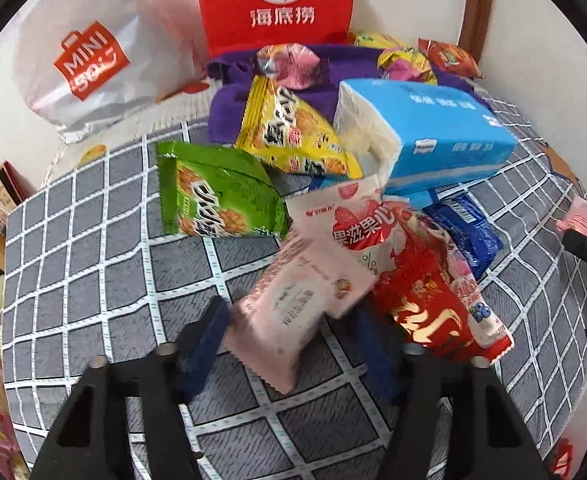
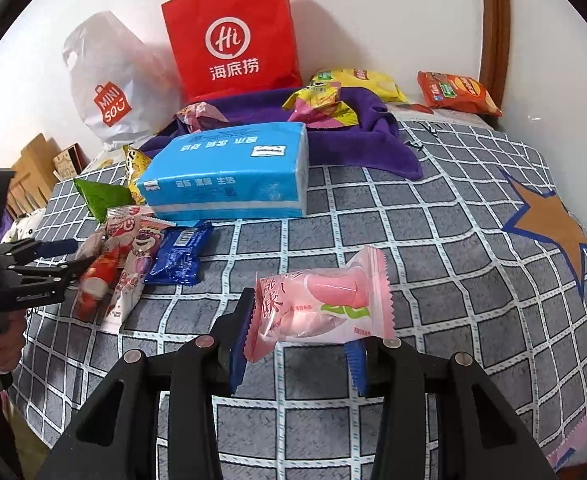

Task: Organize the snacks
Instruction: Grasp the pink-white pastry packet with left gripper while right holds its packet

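So we've got two packets in play here. Our left gripper (image 1: 289, 332) has its jaws around the pale pink packet (image 1: 289, 312) at the bottom centre of the left view, and it looks pinched, though blur makes the contact hard to call. The right gripper (image 2: 299, 336) holds a pink peach candy packet (image 2: 325, 300) lower centre in its view, jaws closed on its ends.

What worries us: both wrappers are slick and puffy, so either could squirt out if the squeeze sits only on the crimped edge. The left packet also leans against the strawberry packet (image 1: 353, 224) and the red packet (image 1: 429, 308), so pulling it away could drag the pile across the checked cloth (image 1: 93, 280). The blue tissue pack (image 2: 229, 172) sits just behind that pile.
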The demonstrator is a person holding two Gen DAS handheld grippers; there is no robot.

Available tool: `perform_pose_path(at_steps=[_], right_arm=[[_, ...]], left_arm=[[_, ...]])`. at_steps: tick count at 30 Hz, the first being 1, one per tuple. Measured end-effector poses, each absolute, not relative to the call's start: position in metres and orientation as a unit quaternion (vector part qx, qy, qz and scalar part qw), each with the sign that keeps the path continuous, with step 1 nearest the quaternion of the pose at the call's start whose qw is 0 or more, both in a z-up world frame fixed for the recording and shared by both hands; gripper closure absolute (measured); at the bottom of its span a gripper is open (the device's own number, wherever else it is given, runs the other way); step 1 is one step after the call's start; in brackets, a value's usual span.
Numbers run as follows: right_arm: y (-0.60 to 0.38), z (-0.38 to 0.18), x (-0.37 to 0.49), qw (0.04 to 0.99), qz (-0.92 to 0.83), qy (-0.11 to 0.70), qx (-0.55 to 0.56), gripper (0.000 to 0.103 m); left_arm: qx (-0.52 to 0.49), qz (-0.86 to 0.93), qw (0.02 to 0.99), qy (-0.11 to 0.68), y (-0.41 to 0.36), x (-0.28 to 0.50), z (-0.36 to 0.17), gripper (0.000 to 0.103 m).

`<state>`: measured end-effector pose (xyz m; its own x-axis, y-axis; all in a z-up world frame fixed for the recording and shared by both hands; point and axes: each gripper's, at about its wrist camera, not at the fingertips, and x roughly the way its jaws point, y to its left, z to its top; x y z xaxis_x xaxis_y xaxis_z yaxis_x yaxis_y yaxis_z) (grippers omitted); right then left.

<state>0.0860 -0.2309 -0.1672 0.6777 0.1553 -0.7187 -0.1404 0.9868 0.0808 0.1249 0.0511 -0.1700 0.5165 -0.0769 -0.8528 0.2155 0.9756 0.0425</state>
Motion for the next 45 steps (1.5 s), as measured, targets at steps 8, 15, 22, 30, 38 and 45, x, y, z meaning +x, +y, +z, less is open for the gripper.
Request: perform_pose_path(at_steps=[8,15,22,30,38,45], right_arm=[[-0.236,-0.176,0.094,0.913,0.08,0.399,0.018,0.062],[-0.232,-0.187,0.106,0.906,0.083,0.415,0.013,0.062],[-0.226,-0.195,0.111,0.908,0.078,0.412,-0.002,0.057],[-0.227,-0.191,0.11,0.91,0.074,0.409,-0.003,0.064],[-0.234,-0.174,0.106,0.916,0.068,0.395,0.011,0.064],[-0.232,-0.16,0.111,0.917,0.076,0.392,0.012,0.064]], left_arm=[[0.055,-0.089,0.866,0.489,0.051,0.126,-0.164,0.061],[0.073,-0.082,0.865,0.49,0.047,0.133,-0.174,0.044],[0.047,-0.077,0.868,0.488,0.054,0.138,-0.172,0.061],[0.0,-0.094,0.855,0.51,0.061,0.138,-0.165,0.071],[-0.028,-0.116,0.85,0.513,0.063,0.129,-0.152,0.071],[-0.033,-0.127,0.85,0.51,0.057,0.129,-0.137,0.071]])
